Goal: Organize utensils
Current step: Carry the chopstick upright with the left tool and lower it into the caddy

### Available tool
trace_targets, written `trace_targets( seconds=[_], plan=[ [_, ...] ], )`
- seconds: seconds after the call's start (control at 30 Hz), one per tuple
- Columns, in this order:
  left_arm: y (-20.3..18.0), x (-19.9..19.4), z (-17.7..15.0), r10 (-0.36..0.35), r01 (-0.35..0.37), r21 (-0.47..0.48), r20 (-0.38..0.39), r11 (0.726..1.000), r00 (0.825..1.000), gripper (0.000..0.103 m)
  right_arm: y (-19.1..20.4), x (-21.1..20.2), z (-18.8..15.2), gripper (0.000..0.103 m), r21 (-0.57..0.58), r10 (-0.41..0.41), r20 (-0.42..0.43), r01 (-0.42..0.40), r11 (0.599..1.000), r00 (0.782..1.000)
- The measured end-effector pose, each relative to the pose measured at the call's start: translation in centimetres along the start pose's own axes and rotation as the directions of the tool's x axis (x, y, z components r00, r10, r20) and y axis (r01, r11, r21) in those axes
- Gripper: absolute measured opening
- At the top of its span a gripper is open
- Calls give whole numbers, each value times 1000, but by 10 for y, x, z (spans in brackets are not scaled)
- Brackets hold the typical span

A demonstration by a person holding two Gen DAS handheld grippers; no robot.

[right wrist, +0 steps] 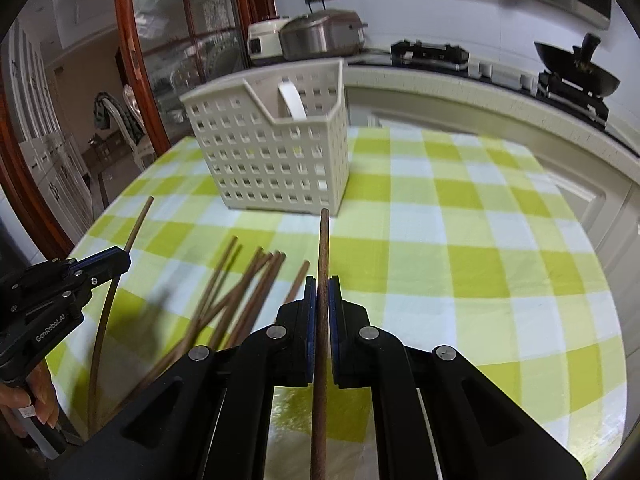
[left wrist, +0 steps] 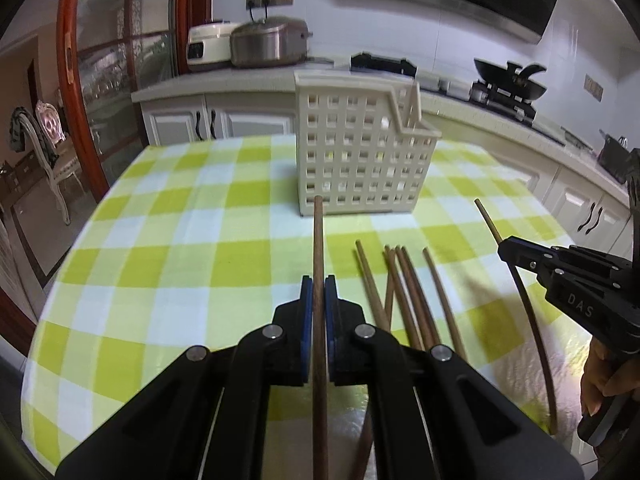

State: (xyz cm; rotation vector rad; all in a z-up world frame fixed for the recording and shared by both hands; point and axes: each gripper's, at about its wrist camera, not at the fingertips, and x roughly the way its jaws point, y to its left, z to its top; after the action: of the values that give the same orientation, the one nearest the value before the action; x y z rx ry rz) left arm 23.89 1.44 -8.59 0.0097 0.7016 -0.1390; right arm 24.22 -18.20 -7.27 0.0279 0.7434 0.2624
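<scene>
both grippers clamp one chopstick each, above a checked table with a basket ahead.

left gripper (left wrist: 319, 286) has its blue pads closed on a brown chopstick (left wrist: 319, 240) that runs straight out between them, its tip pointing at the base of the cream basket (left wrist: 360, 152). right gripper (right wrist: 322, 288) grips a second chopstick (right wrist: 323, 248) the same way, tip aimed near the basket's lower corner. between the two grippers, loose chopsticks (left wrist: 404, 292) lie fanned on the green-and-white cloth (left wrist: 160, 220), some crossing one another. the basket stands upright on the cloth beyond them, with something white leaning inside its lower compartment (right wrist: 292, 100). a hand (left wrist: 604, 372) holds the right gripper's handle. behind the table runs a counter with two cookers (left wrist: 268, 42) and a wok (left wrist: 512, 76).
</scene>
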Motion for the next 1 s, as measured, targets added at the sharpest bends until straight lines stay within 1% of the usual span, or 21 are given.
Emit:
trace_targets(
  seconds=[0.27, 0.53, 0.8, 1.0],
  plan=[
    [3, -49, 5, 0, 0, -2, 106, 1000, 994, 6, 16, -42, 10, 6, -26, 22, 109, -20, 999, 994],
    [6, -97, 6, 2, -1, -7, 212, 1000, 977, 6, 35, -76, 20, 6, -71, 33, 185, -20, 997, 982],
    [6, -125, 8, 6, -6, -1, 282, 1000, 959, 6, 45, -100, 21, 6, -90, 33, 245, -11, 996, 969],
    [1, -131, 10, 4, -8, 11, 302, 1000, 953, 6, 49, -110, 23, 6, -98, 37, 281, -10, 995, 959]
  ],
)
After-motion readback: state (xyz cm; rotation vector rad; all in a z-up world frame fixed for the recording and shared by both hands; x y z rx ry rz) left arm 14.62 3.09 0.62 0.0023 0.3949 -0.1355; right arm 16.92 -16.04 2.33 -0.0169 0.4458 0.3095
